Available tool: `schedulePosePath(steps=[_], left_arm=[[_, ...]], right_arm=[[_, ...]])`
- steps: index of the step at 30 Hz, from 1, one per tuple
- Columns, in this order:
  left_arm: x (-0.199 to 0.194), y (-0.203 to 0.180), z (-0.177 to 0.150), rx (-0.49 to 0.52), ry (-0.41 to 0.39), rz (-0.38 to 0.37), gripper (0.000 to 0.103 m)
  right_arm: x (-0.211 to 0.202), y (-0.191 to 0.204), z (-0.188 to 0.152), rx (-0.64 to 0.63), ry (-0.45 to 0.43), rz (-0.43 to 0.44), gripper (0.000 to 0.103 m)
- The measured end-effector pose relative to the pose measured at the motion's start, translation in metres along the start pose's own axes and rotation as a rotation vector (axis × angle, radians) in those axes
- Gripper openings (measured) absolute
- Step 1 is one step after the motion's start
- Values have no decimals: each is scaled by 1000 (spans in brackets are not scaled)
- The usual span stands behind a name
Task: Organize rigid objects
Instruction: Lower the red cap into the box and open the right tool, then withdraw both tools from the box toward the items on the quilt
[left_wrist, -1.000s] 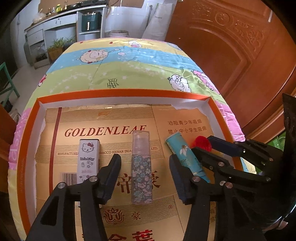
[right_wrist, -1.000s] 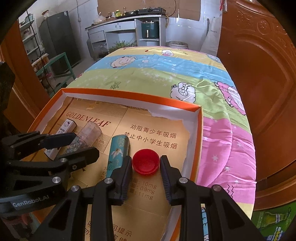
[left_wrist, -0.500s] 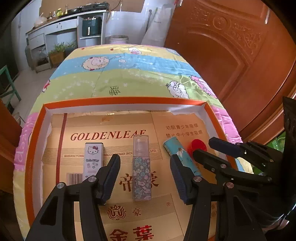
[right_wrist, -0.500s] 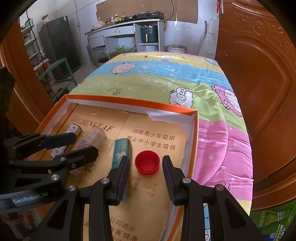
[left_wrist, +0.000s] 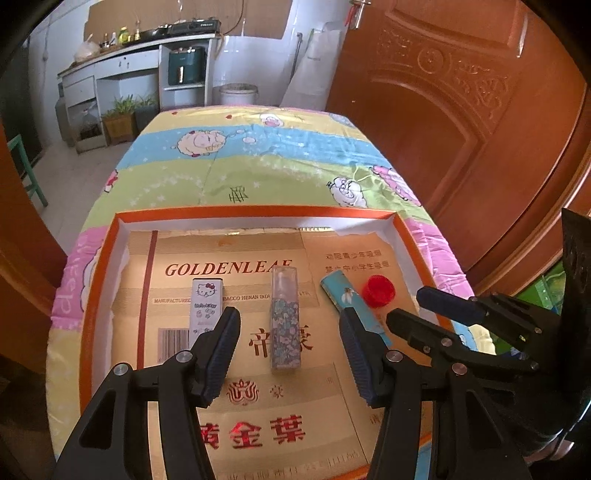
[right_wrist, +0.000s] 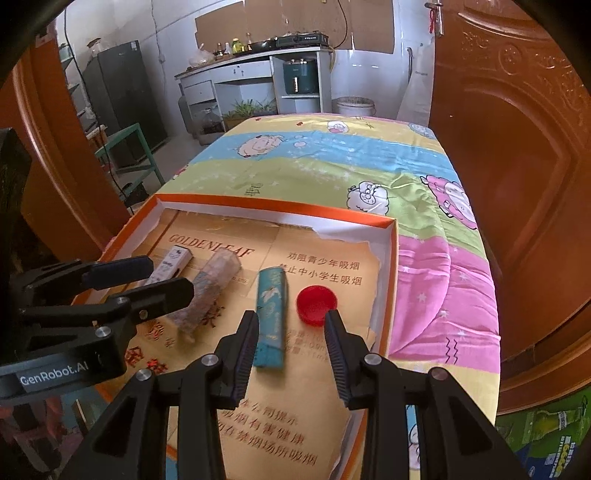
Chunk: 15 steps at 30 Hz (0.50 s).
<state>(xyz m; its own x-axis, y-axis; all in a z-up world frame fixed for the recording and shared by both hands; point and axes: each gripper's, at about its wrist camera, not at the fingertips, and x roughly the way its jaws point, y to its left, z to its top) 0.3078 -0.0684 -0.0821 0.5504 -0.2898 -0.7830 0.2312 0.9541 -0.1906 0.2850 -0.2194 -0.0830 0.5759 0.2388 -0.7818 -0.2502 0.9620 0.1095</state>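
Both grippers have pulled back above the orange tray (left_wrist: 96, 280); the left gripper (left_wrist: 289, 343) and right gripper (right_wrist: 291, 334) hang with jaws apart, empty. Hello Kitty box (left_wrist: 207, 304), floral bottle (left_wrist: 285, 325), teal tube (right_wrist: 270, 314) and red cap (right_wrist: 317, 301) lie side by side inside it

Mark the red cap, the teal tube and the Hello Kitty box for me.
red cap (right_wrist: 317, 305): right wrist view, middle of its top face.
teal tube (right_wrist: 271, 317): right wrist view, middle of its body.
Hello Kitty box (left_wrist: 206, 302): left wrist view, centre of its printed face.
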Motion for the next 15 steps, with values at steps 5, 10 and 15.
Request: schedulePosePath(steps=[5, 10, 15], left_arm=[[-17, -2, -6, 2, -16, -22, 58], [-36, -4, -14, 7, -34, -23, 58], [-52, 0, -22, -7, -45, -22, 58]], right_arm=[[-13, 8, -6, 3, -8, 13, 37], [-24, 13, -11, 9, -13, 19, 37], [-38, 21, -17, 6, -22, 19, 37]])
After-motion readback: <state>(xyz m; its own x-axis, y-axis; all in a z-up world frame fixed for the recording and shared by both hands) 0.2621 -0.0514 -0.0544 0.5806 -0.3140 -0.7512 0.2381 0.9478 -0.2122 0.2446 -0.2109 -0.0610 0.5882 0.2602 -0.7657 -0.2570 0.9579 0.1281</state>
